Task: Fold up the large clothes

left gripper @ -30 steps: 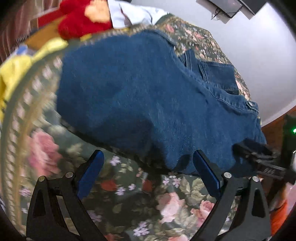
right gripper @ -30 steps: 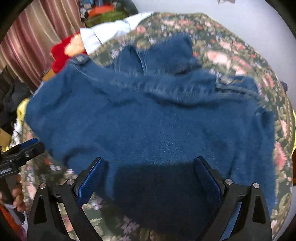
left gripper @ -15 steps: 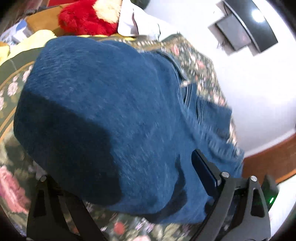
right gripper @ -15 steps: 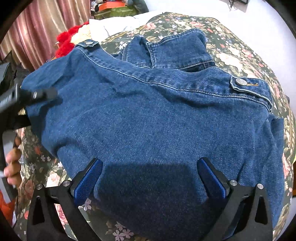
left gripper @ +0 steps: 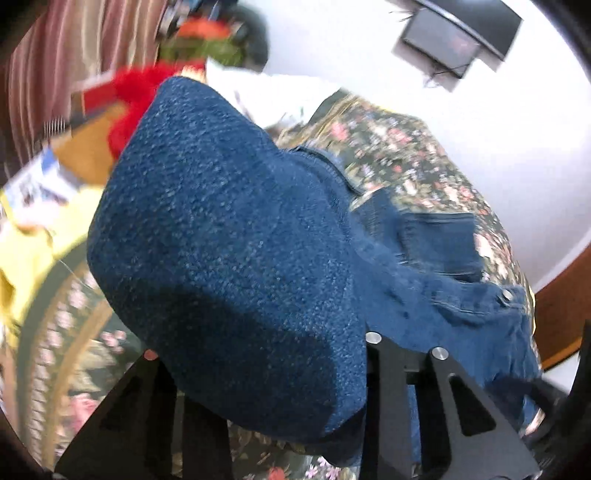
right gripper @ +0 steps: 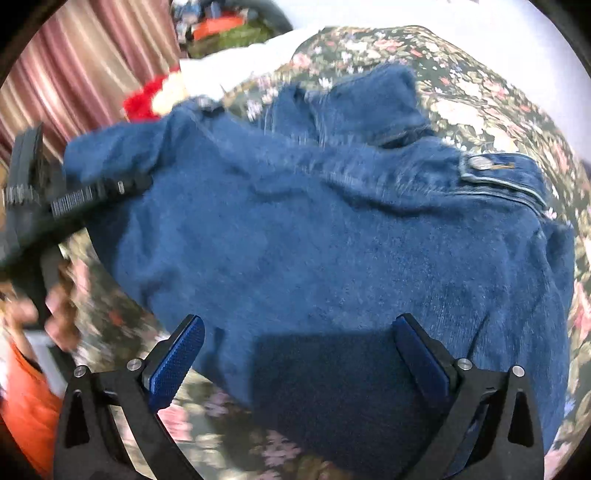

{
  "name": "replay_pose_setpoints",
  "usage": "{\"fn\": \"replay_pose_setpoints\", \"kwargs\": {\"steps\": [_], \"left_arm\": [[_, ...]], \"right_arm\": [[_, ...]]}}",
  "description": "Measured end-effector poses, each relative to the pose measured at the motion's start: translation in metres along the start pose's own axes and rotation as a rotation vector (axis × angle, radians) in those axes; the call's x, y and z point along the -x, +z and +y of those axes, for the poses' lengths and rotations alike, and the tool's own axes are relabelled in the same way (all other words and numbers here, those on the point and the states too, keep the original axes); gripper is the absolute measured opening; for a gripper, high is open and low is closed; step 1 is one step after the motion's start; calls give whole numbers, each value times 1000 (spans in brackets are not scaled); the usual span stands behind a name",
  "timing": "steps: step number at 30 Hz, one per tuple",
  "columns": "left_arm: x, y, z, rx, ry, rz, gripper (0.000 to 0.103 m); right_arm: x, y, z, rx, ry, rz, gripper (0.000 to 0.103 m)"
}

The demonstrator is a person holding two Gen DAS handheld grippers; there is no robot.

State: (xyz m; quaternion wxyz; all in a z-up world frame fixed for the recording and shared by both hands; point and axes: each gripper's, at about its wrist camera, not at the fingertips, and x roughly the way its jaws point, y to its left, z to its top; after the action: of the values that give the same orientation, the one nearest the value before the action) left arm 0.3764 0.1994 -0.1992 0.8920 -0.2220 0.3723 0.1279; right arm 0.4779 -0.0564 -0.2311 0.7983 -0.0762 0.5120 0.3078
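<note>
A blue denim jacket (right gripper: 332, 229) lies spread on a floral bedspread (right gripper: 480, 96). In the left wrist view a bulge of the jacket (left gripper: 229, 240) sits between the fingers of my left gripper (left gripper: 258, 369), which is closed on its left edge; the fingertips are hidden by the cloth. The left gripper also shows in the right wrist view (right gripper: 74, 199), at the jacket's left edge. My right gripper (right gripper: 299, 354) is open, its blue pads (right gripper: 177, 362) apart over the jacket's near hem, gripping nothing.
A red plush toy (right gripper: 147, 96) and white cloth (right gripper: 240, 62) lie at the bed's far end. Striped curtains (right gripper: 74, 74) hang on the left. Yellow fabric (left gripper: 26, 258) lies left of the bed. A white wall with a dark screen (left gripper: 454, 33) is on the right.
My left gripper has closed on the jacket's left edge and raised it, so the cloth bulges up. My right gripper stays open over the near hem.
</note>
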Motion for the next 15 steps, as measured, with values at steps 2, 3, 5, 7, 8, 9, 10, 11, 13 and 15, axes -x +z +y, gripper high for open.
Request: {"fn": "replay_pose_setpoints", "kwargs": {"steps": [2, 3, 5, 7, 8, 9, 10, 11, 13, 15], "left_arm": [[21, -1, -8, -48, 3, -48, 33], [29, -2, -10, -67, 6, -64, 33], [42, -4, -16, -104, 11, -95, 33], [52, -6, -21, -140, 20, -114, 33], [55, -7, -22, -155, 24, -118, 33], [55, -9, -23, -172, 32, -115, 33], [54, -12, -23, -192, 57, -113, 32], [53, -12, -25, -206, 76, -113, 32], [50, -15, -25, -233, 116, -108, 32], [50, -16, -27, -227, 111, -103, 32]], "right_arm": [[11, 7, 3, -21, 27, -33, 103], [13, 10, 7, -16, 29, -39, 103], [8, 17, 18, 20, 20, -28, 103], [-9, 18, 36, 80, 21, 32, 103], [-18, 16, 43, 105, 30, 62, 103], [-32, 12, 54, 133, 51, 103, 103], [-41, 11, 58, 142, 56, 122, 103], [-51, 9, 62, 143, 64, 142, 103], [-68, 9, 67, 141, 101, 189, 103], [-75, 12, 74, 177, 89, 205, 103]]}}
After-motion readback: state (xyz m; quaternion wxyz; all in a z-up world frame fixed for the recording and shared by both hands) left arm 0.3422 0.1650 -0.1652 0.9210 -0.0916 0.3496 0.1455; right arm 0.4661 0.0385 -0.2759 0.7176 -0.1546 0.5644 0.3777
